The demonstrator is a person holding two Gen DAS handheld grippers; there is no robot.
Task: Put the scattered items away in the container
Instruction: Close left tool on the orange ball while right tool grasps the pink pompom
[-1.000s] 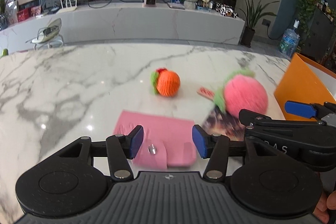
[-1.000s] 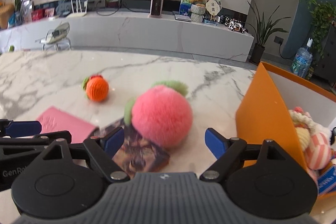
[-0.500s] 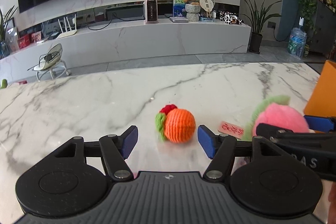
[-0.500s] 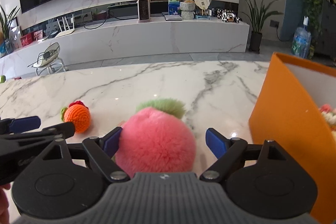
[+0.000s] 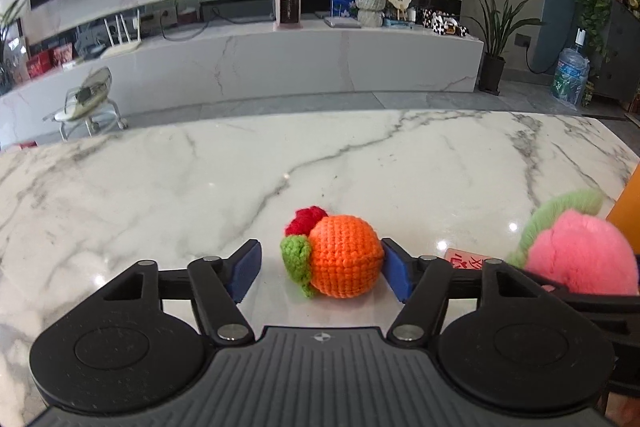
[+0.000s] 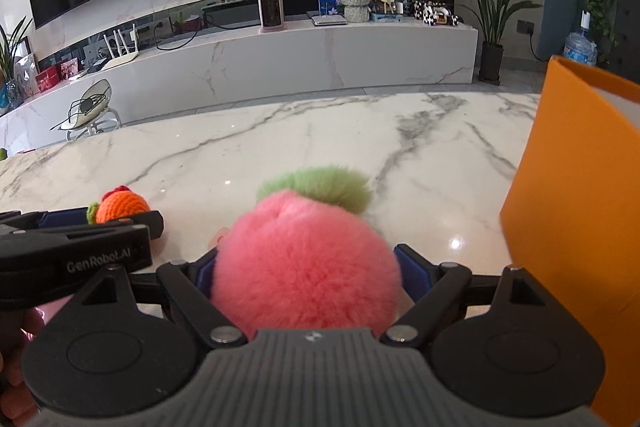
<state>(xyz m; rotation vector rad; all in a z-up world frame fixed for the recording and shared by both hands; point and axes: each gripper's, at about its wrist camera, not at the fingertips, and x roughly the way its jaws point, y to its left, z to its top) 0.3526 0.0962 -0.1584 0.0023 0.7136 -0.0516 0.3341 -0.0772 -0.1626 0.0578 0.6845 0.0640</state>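
On the white marble table, the left gripper (image 5: 320,269) stands spread around the orange crocheted ball with a green and red tuft (image 5: 338,259), its right pad touching and its left pad apart, while the right gripper (image 6: 306,277) brackets the fluffy pink plush peach with a green leaf (image 6: 306,259) near the table's right edge, just beside the orange box (image 6: 576,195). Both should squeeze gently and centred before lifting, since soft round toys slip. The fur hides the right pads, so whether they pinch I cannot tell; the box's inside is cut off.
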